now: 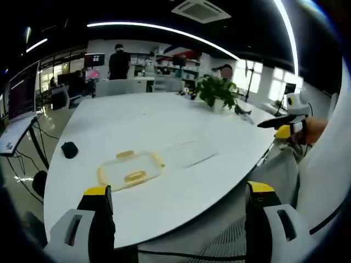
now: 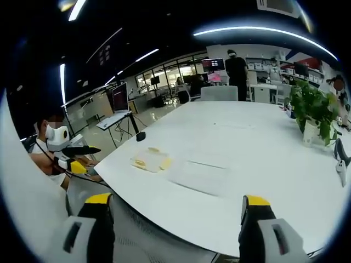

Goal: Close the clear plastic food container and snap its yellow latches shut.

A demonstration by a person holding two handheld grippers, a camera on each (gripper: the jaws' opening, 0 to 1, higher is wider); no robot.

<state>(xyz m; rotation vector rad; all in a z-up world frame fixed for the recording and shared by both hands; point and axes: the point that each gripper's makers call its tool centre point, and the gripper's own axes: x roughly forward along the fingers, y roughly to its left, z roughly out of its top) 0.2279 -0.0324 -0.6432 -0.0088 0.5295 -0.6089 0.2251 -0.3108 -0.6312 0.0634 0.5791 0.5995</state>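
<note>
No step is yet begun: the clear container [image 1: 131, 169] lies on the white worktop [image 1: 164, 118], its lid [image 1: 186, 154] flat alongside (yellow latches undone). Both hand-held grippers [image 1: 178, 200] [image 2: 173, 211] are held spread, well short; an approach is needed.

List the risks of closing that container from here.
1. The lid with yellow latches lies beside the clear base, not on it; a misaligned lid may keep the latches from catching.
2. The base is nearly invisible against the white table, so a gripper may misjudge its edges.
3. Both grippers hang off the table, open, so the reach is long.
</note>
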